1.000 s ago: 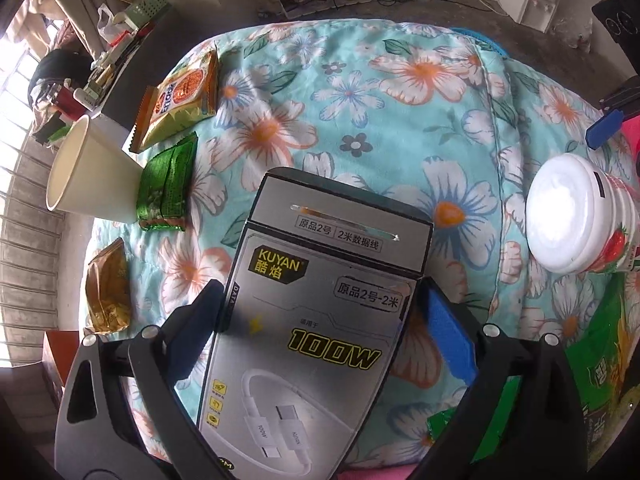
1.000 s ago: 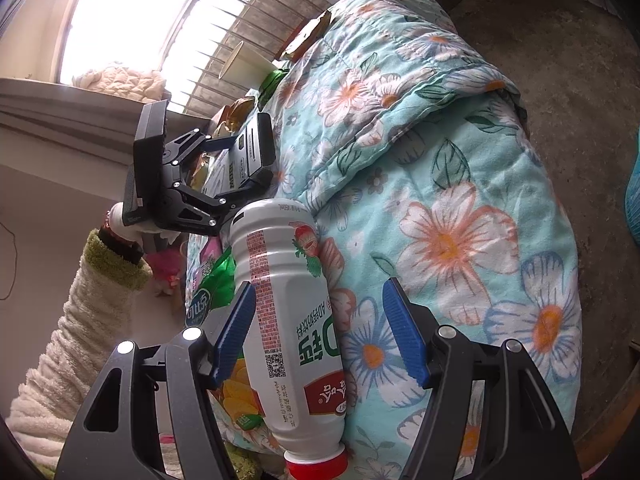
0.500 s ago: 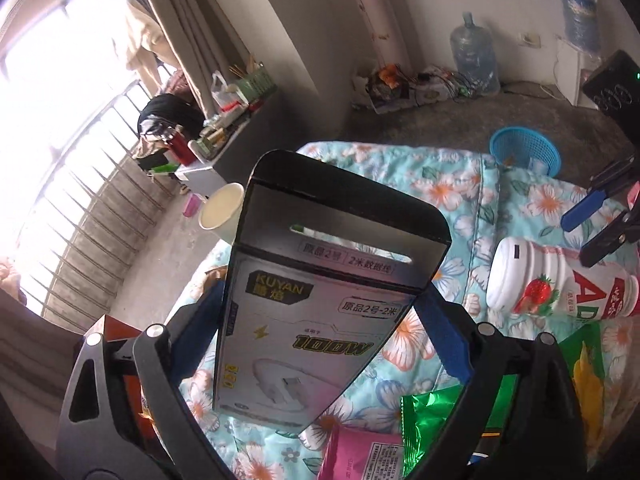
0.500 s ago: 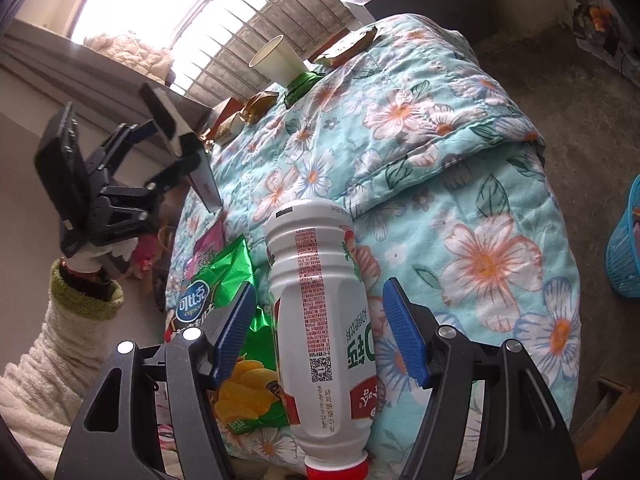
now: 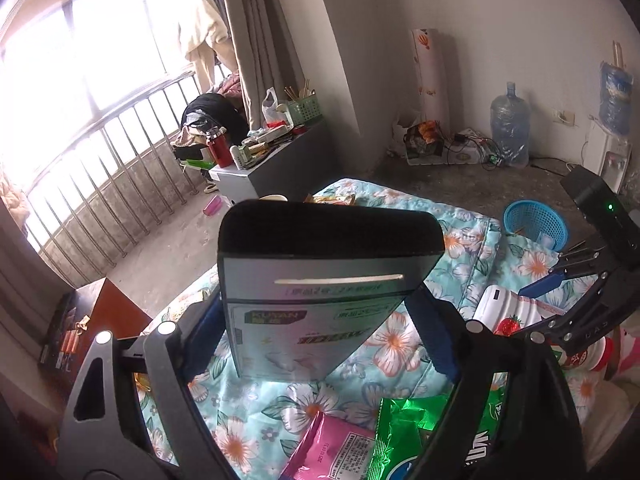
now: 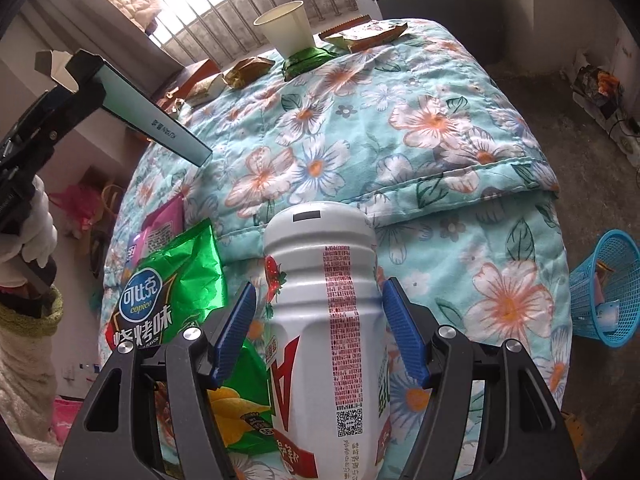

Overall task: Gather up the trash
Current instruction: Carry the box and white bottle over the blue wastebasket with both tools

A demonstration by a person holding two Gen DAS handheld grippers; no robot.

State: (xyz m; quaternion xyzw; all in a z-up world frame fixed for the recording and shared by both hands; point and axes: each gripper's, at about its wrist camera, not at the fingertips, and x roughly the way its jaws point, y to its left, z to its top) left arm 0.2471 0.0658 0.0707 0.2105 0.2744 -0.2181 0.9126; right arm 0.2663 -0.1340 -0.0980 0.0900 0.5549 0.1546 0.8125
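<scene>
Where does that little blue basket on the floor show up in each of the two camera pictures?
Left wrist view: the blue basket sits at upper right, on the floor just beyond the far edge of the flowered quilt.
Right wrist view: the blue basket sits at the far right edge, on the floor beside the quilt.
Shared landmark: the white bottle.
</scene>
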